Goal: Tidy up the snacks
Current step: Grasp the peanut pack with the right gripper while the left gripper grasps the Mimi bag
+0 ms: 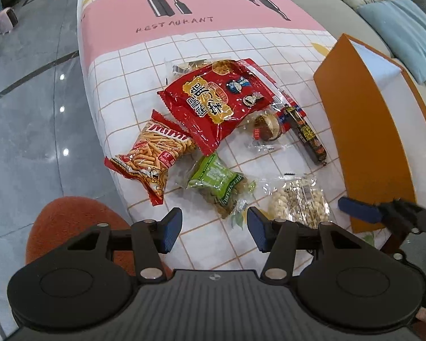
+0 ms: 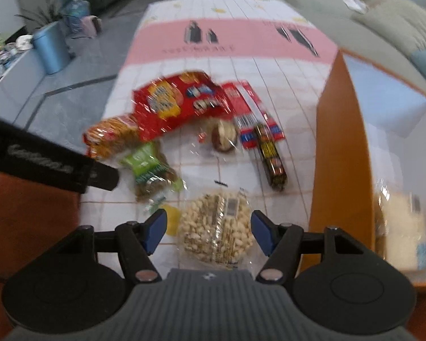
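Both grippers' fingers were apart, empty: right gripper (image 2: 208, 231) straddling the peanut bag (image 2: 215, 227), left gripper (image 1: 214, 227) just beside it.

Left gripper (image 1: 214, 227), right gripper (image 2: 208, 234): jaws apart, angled downward.

- red bag (image 1: 215, 105): flat, overlapping stick-snack bag (image 1: 153, 156)
- green bag (image 1: 218, 182): below it
- peanut bag (image 1: 298, 199): clear, near orange box (image 1: 366, 130)
- black sausage (image 1: 306, 136): beside wrapped round snack (image 1: 265, 128)

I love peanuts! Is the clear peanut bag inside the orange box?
No, the peanut bag lies on the tablecloth beside the orange box.
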Available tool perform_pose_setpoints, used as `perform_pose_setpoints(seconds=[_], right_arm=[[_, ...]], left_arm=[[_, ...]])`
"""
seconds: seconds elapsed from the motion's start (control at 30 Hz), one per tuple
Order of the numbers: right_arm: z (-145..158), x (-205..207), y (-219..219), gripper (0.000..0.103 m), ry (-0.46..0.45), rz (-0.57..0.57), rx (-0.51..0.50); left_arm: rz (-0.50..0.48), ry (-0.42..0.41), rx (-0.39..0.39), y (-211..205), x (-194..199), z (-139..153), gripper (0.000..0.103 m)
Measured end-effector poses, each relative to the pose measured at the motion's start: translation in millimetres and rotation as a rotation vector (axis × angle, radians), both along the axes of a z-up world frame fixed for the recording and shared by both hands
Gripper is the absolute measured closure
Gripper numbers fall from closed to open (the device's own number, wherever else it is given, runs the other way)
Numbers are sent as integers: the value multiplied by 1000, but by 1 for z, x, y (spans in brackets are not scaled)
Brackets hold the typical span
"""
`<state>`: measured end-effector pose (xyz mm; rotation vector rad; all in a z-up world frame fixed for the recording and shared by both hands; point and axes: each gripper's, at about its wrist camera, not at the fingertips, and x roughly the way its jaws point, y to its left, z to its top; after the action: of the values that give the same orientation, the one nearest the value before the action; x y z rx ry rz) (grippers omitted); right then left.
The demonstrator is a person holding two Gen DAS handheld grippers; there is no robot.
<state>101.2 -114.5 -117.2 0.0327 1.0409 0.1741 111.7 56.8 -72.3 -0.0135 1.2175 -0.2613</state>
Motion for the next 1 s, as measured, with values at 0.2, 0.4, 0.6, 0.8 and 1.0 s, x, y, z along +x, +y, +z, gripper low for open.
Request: perform_pose_setpoints(seconds=[0.2, 0.4, 0.6, 0.8, 1.0], right_arm=[[-22, 15, -1, 36, 99, -43, -5], [-34, 28, -5, 29, 137, -57, 13], [-36, 39, -13, 28, 204, -86, 101], [-44, 43, -11, 27, 249, -80, 140], [-46, 46, -2, 23, 237, -50, 101]], left_arm=[[30, -59, 29, 7, 7, 3, 41], [-17, -171, 152, 6, 17, 15, 35], [-99, -131, 257, 0, 38, -9, 35], [-116, -79, 302, 0, 52, -33, 35], [-108, -63, 315, 0, 62, -46, 34]])
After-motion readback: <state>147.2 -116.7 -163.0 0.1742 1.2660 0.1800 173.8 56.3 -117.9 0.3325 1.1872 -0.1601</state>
